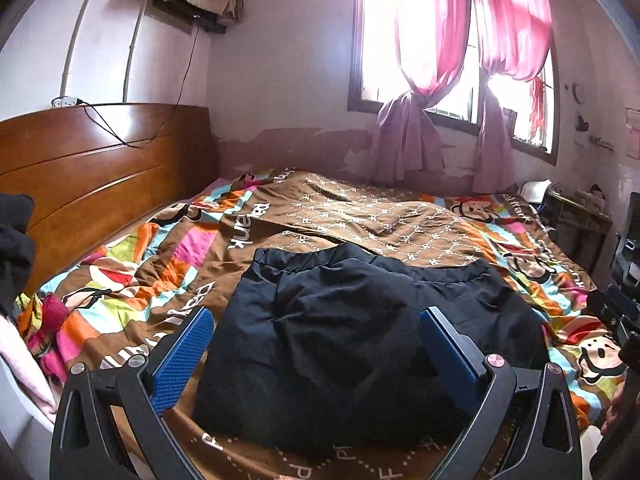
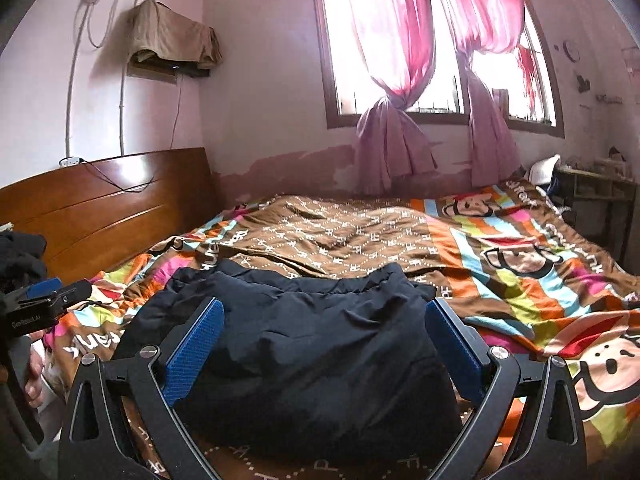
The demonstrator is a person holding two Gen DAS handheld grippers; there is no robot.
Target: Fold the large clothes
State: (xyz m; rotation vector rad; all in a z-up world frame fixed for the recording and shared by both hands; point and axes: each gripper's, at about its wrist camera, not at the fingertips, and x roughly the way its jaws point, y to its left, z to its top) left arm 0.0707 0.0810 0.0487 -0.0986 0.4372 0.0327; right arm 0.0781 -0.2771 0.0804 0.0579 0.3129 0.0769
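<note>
- The left tongs (image 1: 316, 340) are spread wide with nothing between the blue pads (image 1: 182, 354); they hang above the near part of the dark navy garment (image 1: 360, 340), not touching it as far as the view shows.
- The right tongs (image 2: 324, 334) are likewise spread apart and empty, their blue pads (image 2: 194, 352) framing the same garment (image 2: 312, 360) from above its near edge.
- In the right wrist view the left tongs appear at the far left edge (image 2: 44, 304), beside the garment's left side, with part of a hand (image 2: 34, 376) on the handle below.
- In the left wrist view the right tongs show at the far right edge (image 1: 616, 312), just off the garment's right side.
- The garment lies bunched in a puffy, roughly folded heap on the bed, its gathered elastic band along the far edge, turned away from both tongs.
- Under it is a brown bedspread (image 1: 380, 216) with a repeating letter pattern and a bright striped border bearing cartoon monkey faces.
- A wooden headboard (image 1: 100, 168) stands to the left, with a cable draped over it.
- More dark clothing (image 2: 20, 256) is piled at the left edge near the headboard.
- Beyond the bed, pink curtains (image 2: 384, 40) are knotted in front of a bright window.
</note>
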